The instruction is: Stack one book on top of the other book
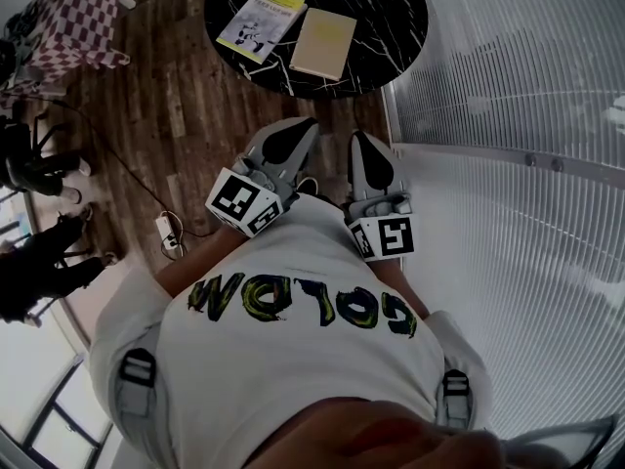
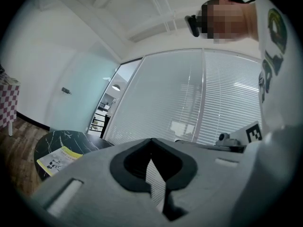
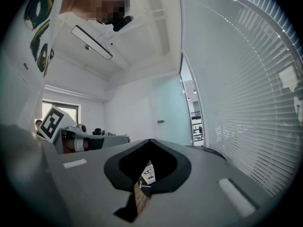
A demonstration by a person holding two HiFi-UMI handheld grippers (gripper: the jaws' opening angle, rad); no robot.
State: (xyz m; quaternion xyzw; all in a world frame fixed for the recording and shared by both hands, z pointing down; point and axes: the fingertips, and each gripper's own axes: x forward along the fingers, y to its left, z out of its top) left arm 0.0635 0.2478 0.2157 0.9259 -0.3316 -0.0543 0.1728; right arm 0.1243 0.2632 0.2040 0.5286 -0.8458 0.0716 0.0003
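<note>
both your left gripper (image 1: 283,149) and right gripper (image 1: 371,169) are closed and empty, with the two books (image 1: 262,22) (image 1: 325,42) side by side on the table (image 1: 391,27) straight ahead, well apart from either.

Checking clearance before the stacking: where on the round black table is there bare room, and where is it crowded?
Bare marble shows on the table right of the cream book, up to the rim by the blinds, and in a narrow strip along the near rim. Left-centre is crowded: the illustrated book lies close beside the cream book.
</note>
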